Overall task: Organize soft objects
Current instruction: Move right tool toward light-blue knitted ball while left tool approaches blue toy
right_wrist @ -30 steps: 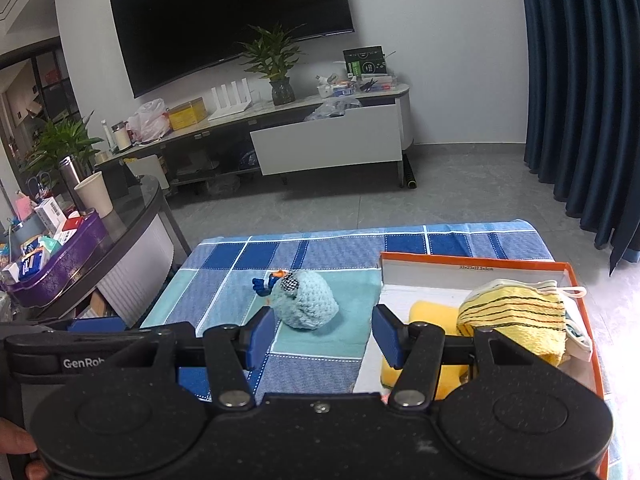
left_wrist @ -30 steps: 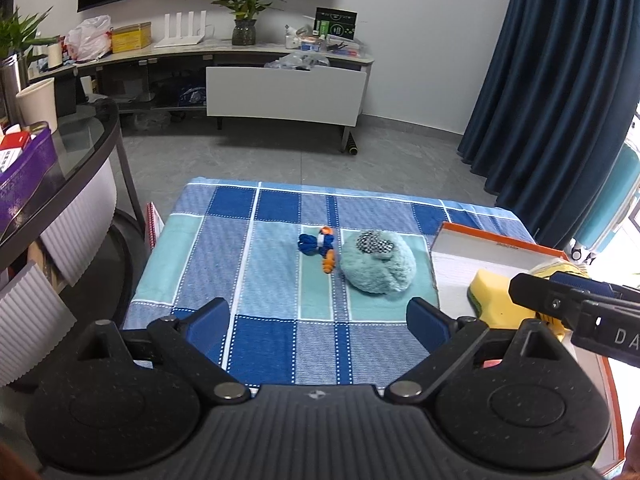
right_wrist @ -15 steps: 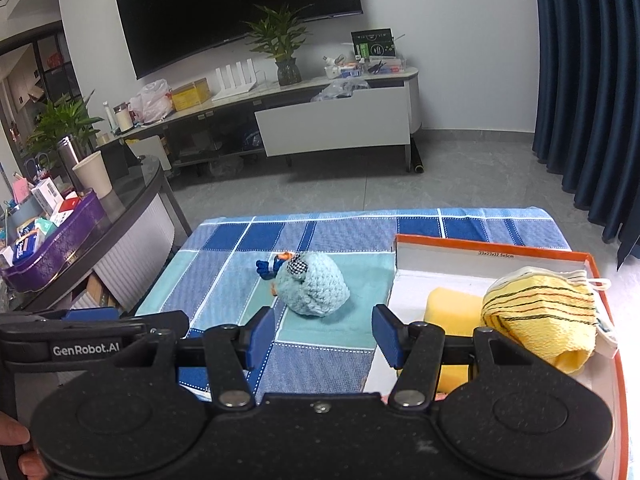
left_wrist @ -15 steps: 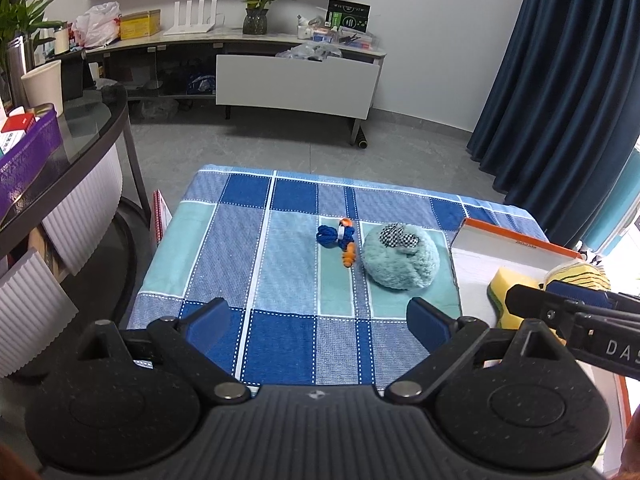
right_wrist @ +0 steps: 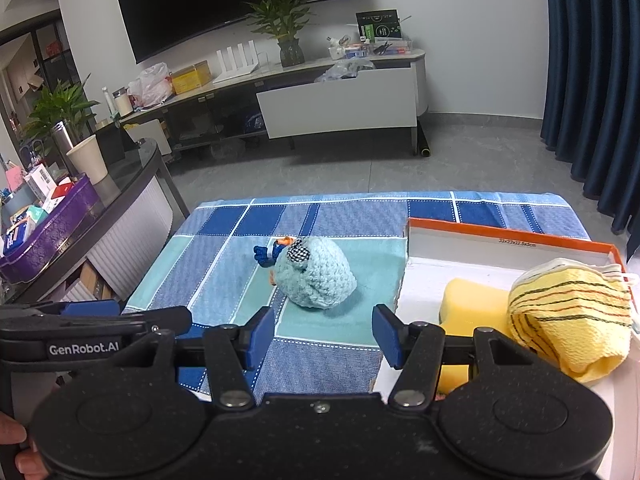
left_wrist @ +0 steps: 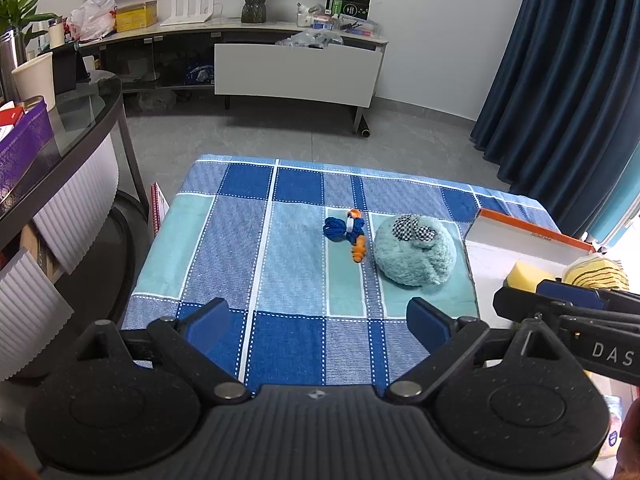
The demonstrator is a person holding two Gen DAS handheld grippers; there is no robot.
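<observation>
We note a blue-and-teal checked tablecloth (left_wrist: 256, 264) over a low table, grey tiled floor (left_wrist: 256, 136) and a dark blue curtain (left_wrist: 560, 80) at upper right. The fluffy pale teal plush toy (right_wrist: 316, 276) lies mid-frame on the cloth, just above the right gripper (right_wrist: 323, 334), untouched. Both the right gripper and the left gripper (left_wrist: 318, 322) stand spread, empty. An orange-rimmed white box (right_wrist: 508, 240) sits at right.

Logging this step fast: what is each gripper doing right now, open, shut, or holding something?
Left gripper: open, holding nothing.
Right gripper: open, holding nothing.
</observation>
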